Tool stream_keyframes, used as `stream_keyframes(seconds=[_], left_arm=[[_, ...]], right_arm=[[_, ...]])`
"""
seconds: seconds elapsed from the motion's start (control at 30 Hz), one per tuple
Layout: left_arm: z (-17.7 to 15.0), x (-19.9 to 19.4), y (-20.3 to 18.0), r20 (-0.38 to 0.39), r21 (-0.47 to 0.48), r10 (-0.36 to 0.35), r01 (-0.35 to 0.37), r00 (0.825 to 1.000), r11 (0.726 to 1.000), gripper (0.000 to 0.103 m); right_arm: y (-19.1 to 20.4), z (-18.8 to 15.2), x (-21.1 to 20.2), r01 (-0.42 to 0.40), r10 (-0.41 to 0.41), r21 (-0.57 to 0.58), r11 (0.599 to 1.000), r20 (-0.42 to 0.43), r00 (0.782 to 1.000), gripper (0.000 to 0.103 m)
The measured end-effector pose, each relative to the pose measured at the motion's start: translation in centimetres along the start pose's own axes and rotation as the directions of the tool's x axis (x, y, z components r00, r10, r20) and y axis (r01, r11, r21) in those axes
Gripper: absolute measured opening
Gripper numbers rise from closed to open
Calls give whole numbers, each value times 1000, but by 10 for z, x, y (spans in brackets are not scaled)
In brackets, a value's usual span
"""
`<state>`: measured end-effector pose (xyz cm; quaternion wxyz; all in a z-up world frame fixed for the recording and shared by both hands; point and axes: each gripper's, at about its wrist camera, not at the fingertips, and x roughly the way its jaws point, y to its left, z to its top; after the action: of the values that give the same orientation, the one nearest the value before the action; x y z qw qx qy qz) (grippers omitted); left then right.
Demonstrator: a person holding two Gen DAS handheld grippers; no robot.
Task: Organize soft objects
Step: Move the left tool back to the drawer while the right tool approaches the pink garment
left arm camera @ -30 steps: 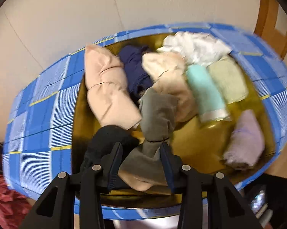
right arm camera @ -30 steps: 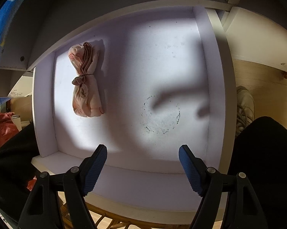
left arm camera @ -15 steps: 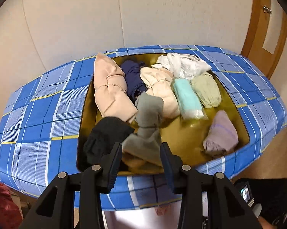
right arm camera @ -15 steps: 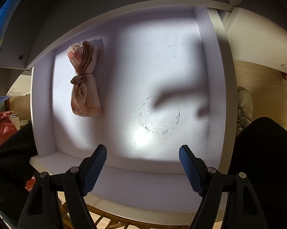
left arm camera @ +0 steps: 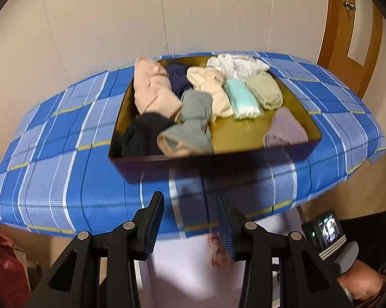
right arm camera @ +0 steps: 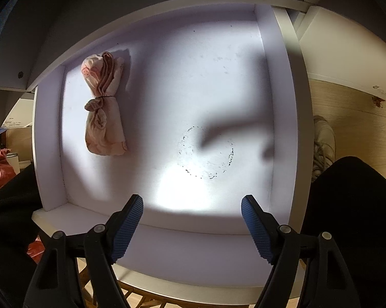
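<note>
Our left gripper (left arm camera: 193, 218) hangs in front of the table, jaws set narrow with nothing between them, only the blue plaid cloth (left arm camera: 64, 141) behind the gap. On that cloth sits the tray (left arm camera: 244, 159), dark outside and gold inside, and it is packed with rolled soft things: a pink roll (left arm camera: 154, 87) at the back left, a navy piece (left arm camera: 178, 79) beside it, a cream roll (left arm camera: 210, 89) in the middle, a white bundle (left arm camera: 234, 65) at the far edge, then a mint roll (left arm camera: 244, 100) and a green roll (left arm camera: 266, 92) side by side. Nearer us we see a black piece (left arm camera: 141, 136) in the front left corner, a grey roll (left arm camera: 193, 125) touching it, and a lilac roll (left arm camera: 285, 131) alone at the front right. Down at the right edge a hand (left arm camera: 359, 285) grips the other tool. Our right gripper (right arm camera: 192, 220) points down into a white drawer (right arm camera: 282, 102), jaws spread wide and empty, tips over the drawer's front edge. In there lies one pink bundle (right arm camera: 104, 107), tied at its middle, along the left wall, well apart from the gripper. A ring mark (right arm camera: 205, 151) shows on the drawer floor near the centre, with shadows across it. Black trousers (right arm camera: 352, 205) frame the drawer on both sides.
</note>
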<state>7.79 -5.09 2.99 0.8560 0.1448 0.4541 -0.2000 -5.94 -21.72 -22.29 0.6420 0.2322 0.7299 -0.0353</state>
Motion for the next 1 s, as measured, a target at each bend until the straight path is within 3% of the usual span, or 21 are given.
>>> stream_keyframes(seconds=[0.27, 0.67, 1.0], left_arm=[[-39, 14, 14, -53, -70, 11, -14, 999, 997, 42], [-96, 55, 32, -160, -101, 42, -58, 986, 993, 42], [-123, 97, 41, -280, -182, -26, -26, 960, 983, 42]], right_arm=[[-3, -3, 6, 26, -26, -2, 1000, -17, 1000, 80], [4, -8, 15, 43, -43, -18, 999, -39, 998, 83], [9, -18, 31, 37, -39, -48, 998, -56, 998, 84]])
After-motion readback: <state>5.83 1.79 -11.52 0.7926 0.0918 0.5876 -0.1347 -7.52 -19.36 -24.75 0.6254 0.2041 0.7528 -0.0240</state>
